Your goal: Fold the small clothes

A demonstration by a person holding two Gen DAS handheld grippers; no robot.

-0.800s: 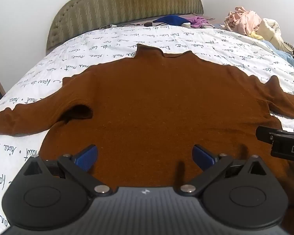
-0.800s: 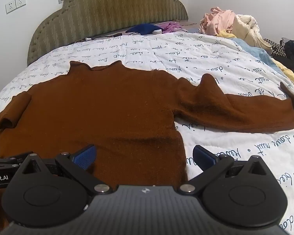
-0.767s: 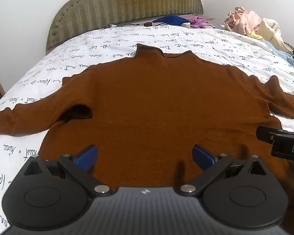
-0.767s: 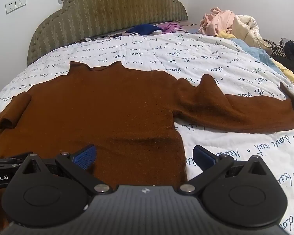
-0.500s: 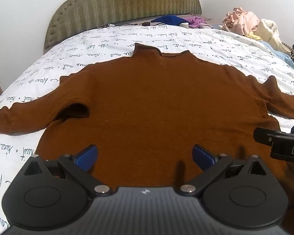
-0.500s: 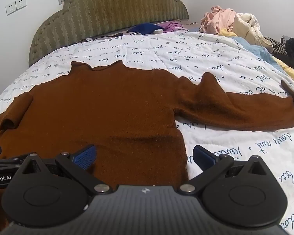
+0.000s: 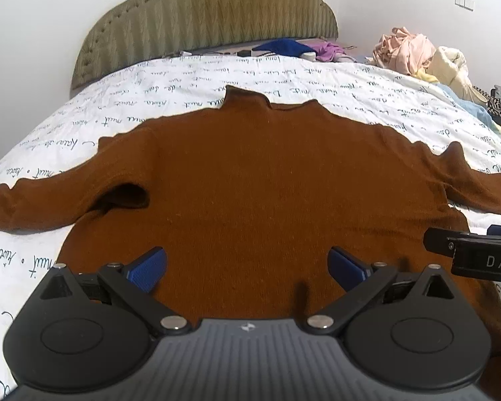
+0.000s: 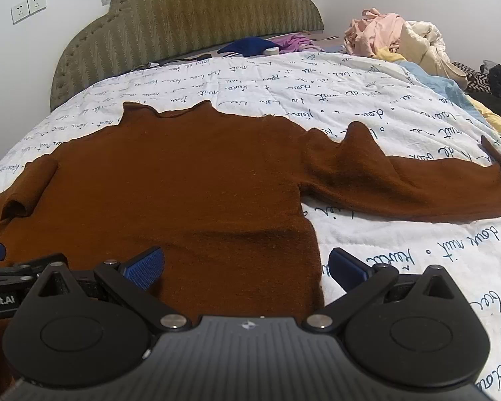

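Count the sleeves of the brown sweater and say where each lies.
2. One sleeve stretches left across the bedspread, its end cut off by the frame; the other sleeve stretches right, cuff turned up.

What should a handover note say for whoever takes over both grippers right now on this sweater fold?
Left gripper: open, empty, above the sweater's lower body.
Right gripper: open, empty, over the sweater's right side edge.
Brown sweater: flat on the script-print quilt, collar toward the headboard, both sleeves spread outward.
Done: sweater laid out; no fold made.
Left: fold sleeves in, then the body.
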